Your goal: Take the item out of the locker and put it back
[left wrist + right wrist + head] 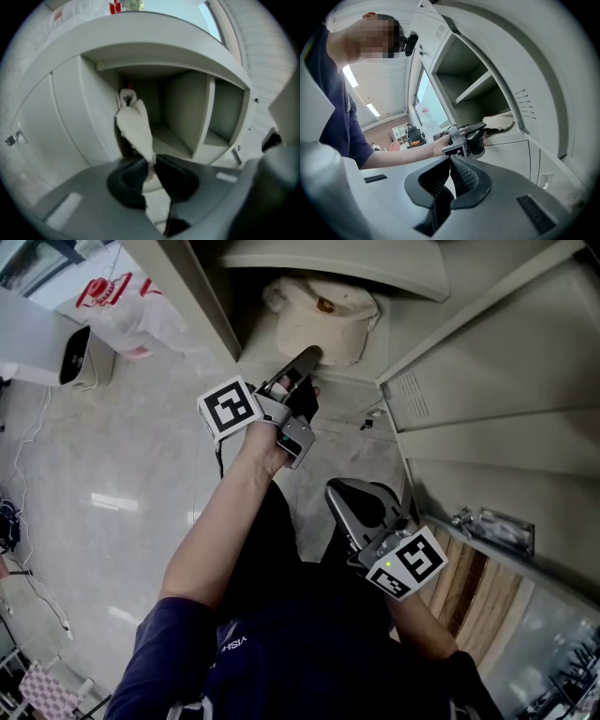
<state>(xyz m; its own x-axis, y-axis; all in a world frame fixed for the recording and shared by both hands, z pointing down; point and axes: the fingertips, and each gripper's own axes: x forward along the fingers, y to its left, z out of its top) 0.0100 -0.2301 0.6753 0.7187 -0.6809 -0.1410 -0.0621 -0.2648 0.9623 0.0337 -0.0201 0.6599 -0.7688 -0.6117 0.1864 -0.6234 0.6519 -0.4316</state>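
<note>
- One cream cap sits in the locker; jaws of the left gripper clamp its brim to draw it out.
- The right gripper idles, jaws together, empty.

The locker compartment is free beside the cap, with the open door bounding its right side.

Light: bright and even, from ceiling strip lights and a window.
Glare: pale patches on the polished floor.
Shadow: the locker is dim inside, and the pale cap is near-white against it.
Distortion: both gripper views are fisheye, with straight edges bowed and black corners.
Focus: the near foreground is soft, and the left gripper view is slightly blurred throughout.
</note>
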